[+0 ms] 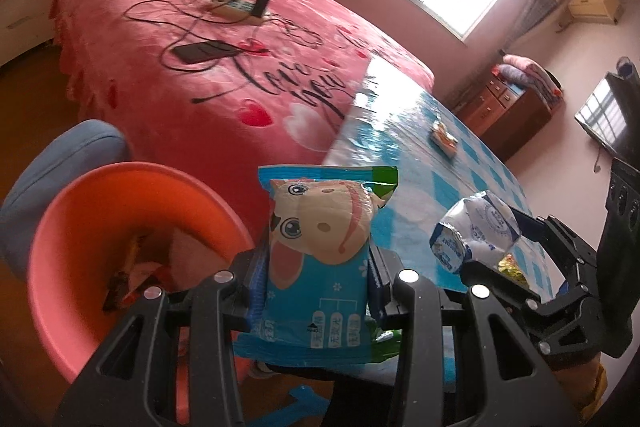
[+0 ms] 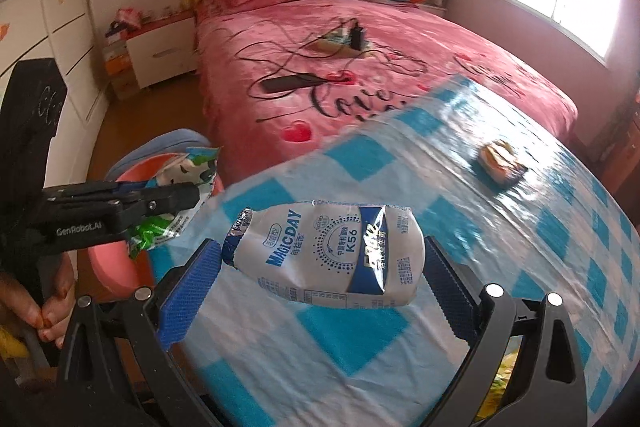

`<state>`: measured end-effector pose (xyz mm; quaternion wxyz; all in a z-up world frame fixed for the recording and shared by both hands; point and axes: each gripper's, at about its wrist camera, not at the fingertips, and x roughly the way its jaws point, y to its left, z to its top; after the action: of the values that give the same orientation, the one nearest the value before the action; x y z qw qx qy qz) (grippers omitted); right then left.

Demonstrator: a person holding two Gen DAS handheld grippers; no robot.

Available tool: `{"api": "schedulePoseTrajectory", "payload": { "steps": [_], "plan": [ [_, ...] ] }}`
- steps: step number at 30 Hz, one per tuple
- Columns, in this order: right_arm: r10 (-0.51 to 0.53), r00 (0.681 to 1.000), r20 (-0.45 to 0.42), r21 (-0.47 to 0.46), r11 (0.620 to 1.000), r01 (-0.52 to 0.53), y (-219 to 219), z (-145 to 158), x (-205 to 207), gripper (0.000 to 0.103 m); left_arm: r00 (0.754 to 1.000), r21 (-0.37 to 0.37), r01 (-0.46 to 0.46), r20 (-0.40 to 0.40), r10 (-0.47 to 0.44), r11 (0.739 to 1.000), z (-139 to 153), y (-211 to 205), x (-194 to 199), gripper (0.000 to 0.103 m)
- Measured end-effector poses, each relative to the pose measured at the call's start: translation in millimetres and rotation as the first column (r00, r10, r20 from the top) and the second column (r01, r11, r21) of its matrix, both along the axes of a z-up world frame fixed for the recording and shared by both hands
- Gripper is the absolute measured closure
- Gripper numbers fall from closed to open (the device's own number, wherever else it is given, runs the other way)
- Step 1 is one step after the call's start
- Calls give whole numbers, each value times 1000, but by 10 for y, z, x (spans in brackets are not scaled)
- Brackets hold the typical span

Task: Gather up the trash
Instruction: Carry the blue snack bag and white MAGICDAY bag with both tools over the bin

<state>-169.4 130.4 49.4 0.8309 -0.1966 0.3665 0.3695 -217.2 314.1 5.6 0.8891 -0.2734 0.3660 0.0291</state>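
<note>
My left gripper [image 1: 316, 267] is shut on a blue snack wrapper [image 1: 320, 219] with a cartoon cow, held upright just right of a pink basin [image 1: 80, 195]. The basin holds some scraps. In the right wrist view the same gripper [image 2: 172, 203] pinches that wrapper [image 2: 188, 171] above the basin [image 2: 112, 267]. My right gripper [image 2: 320, 267] is shut on a crumpled white milk pouch [image 2: 340, 251], held above the blue-checked table [image 2: 360, 347]. The left wrist view shows that pouch [image 1: 476, 227] in the right gripper [image 1: 492, 251]. One small wrapper [image 2: 502, 159] lies farther along the table.
A pink bed [image 1: 200, 67] with cables and a phone runs along the table's far side. A blue cushion [image 1: 60, 163] sits behind the basin. A yellow wrapper [image 1: 512, 265] lies under the right gripper. A person's hand [image 2: 52, 291] grips the left handle.
</note>
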Motion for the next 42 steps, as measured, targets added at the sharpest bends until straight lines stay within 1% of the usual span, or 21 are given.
{"api": "schedulePoseTrajectory", "payload": {
  "steps": [10,21,30,35,42],
  "plan": [
    [126,992,2,-32,992,-126,541,-64,-258,5,992,-20,-121,-34,120,993,-195,499,-375,61],
    [235,972,-10,-64,970,-235,1026,-199,-489,5,977,-30,-208,-55,206,978,-345,862,-661,62],
    [290,957,-19,-78,954,-291,1235,-324,-563,5,968,-45,-246,-70,243,968,-438,1005,-780,62],
    [319,947,-51,-63,945,-321,1303,-412,-539,5,965,-50,-258,-70,254,965,-457,1045,-793,62],
    [373,924,-85,-54,924,-378,1401,-508,-551,5,964,-49,-259,-74,255,965,-473,1064,-813,61]
  ]
}}
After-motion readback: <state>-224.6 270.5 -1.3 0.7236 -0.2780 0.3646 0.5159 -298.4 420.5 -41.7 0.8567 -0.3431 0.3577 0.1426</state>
